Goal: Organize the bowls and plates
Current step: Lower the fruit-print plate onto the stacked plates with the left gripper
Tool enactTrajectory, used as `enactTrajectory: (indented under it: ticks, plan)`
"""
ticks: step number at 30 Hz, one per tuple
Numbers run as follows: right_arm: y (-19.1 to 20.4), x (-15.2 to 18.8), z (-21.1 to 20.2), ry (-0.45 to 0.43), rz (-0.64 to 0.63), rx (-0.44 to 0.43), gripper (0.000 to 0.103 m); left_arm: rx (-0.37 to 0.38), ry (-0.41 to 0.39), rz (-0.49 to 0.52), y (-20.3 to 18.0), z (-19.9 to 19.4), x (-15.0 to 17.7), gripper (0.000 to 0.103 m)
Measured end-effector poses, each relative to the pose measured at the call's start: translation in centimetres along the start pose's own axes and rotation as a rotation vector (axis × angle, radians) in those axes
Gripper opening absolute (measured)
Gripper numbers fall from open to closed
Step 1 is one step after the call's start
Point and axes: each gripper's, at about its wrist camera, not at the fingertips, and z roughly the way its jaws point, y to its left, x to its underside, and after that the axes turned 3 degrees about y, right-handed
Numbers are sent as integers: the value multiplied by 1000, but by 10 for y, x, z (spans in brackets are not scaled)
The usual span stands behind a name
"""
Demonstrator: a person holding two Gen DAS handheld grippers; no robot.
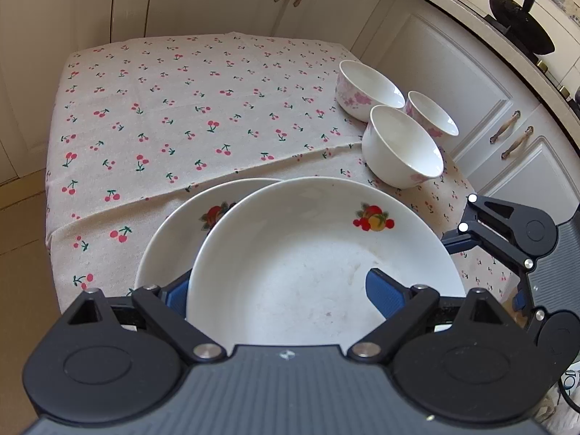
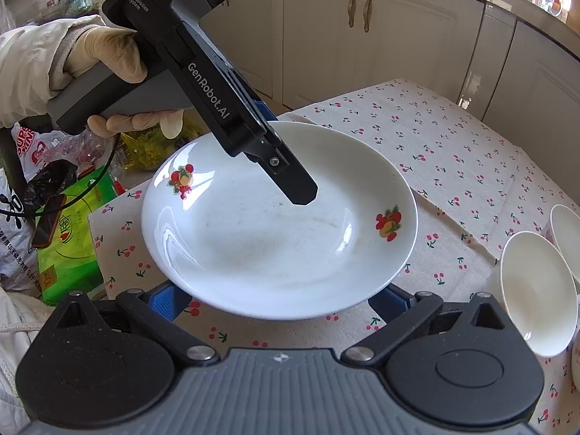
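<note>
My left gripper (image 1: 281, 290) sits nearest, its fingers spread wide and clamping nothing. They straddle the near rim of the upper plate (image 1: 308, 253): one blue pad shows over the plate's inside, the other is half hidden behind its rim. From the right wrist view, my right gripper (image 2: 279, 301) is likewise released, both fingers partly hidden by the plate's edge on that side. The upper plate lies offset over a second plate (image 1: 174, 239) with the same fruit print, both at the near edge of the desk (image 1: 181, 108) with its cherry cloth. Further right stand three white bowls (image 1: 402, 145) close together, upright. Beyond them are cream cabinets (image 1: 453, 83) and a black wok (image 1: 518, 21).
</note>
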Motion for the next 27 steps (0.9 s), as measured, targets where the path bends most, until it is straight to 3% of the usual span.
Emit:
enactTrajectory:
  ticks: [27]
  plan:
    - [-1, -6, 4, 31, -5, 11, 103, -46, 62, 39, 4, -2, 2, 94]
